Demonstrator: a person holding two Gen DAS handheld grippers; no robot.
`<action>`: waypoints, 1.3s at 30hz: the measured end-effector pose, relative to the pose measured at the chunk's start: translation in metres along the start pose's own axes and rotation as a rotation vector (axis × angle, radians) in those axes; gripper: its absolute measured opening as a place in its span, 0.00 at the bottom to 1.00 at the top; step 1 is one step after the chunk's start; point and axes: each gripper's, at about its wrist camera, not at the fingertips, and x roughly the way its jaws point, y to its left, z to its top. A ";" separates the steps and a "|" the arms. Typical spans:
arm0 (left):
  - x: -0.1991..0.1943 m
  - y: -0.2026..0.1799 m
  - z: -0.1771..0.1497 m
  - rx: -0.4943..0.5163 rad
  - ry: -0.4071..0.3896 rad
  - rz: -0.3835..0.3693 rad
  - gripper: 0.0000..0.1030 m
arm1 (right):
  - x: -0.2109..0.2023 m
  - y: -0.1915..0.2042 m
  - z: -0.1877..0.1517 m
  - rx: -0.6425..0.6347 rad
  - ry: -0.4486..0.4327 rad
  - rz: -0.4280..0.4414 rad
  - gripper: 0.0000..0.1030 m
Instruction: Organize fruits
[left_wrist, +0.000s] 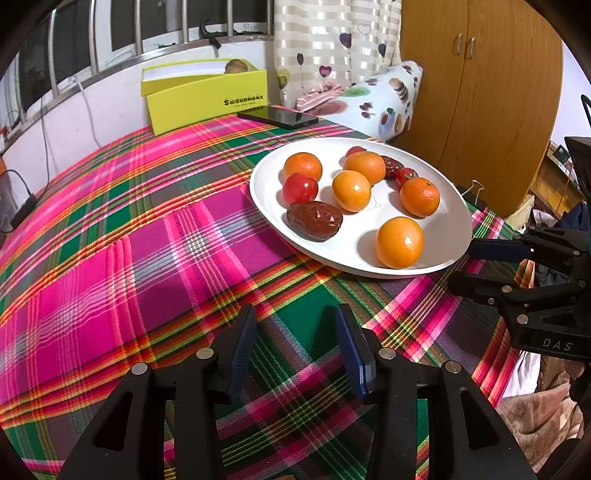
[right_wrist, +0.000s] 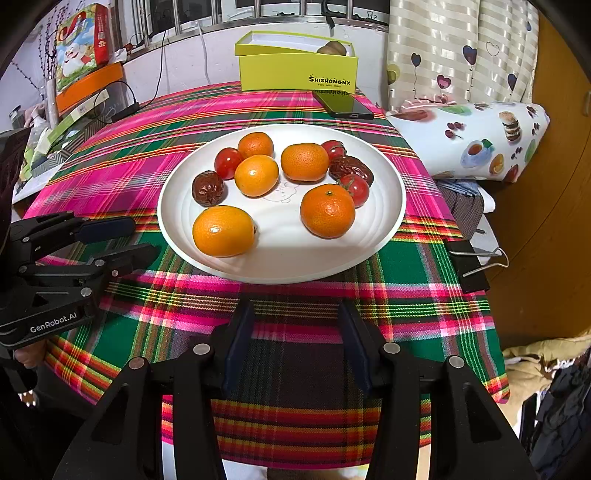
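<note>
A white plate (right_wrist: 384, 229) lies on the plaid tablecloth and holds several oranges, such as the nearest one (right_wrist: 224, 231), small red tomatoes (right_wrist: 227, 162) and brown dates (right_wrist: 207, 188). The same plate (left_wrist: 447, 236) sits at upper right in the left wrist view, with an orange (left_wrist: 399, 242) and a date (left_wrist: 314, 220) at its near side. My left gripper (left_wrist: 295, 321) is open over bare cloth, short of the plate, nothing between its fingers. My right gripper (right_wrist: 295, 314) is open just before the plate's near rim, also empty.
A yellow open box (right_wrist: 297, 72) with a brown fruit inside stands at the table's far edge, a black phone (right_wrist: 343, 105) in front of it. A binder clip (right_wrist: 471, 264) grips the cloth's right edge. A printed pillow (right_wrist: 480, 140) and wooden wardrobe (left_wrist: 480, 92) lie to the right.
</note>
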 end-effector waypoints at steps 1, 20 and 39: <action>0.000 0.000 0.000 0.001 0.000 0.000 0.53 | 0.000 0.000 0.000 0.000 0.000 0.000 0.47; 0.000 -0.001 0.000 0.001 0.000 0.001 0.54 | 0.000 0.000 0.000 -0.001 0.000 0.000 0.48; 0.000 -0.001 0.000 0.002 0.000 0.002 0.55 | 0.000 0.001 0.000 -0.001 0.000 -0.001 0.48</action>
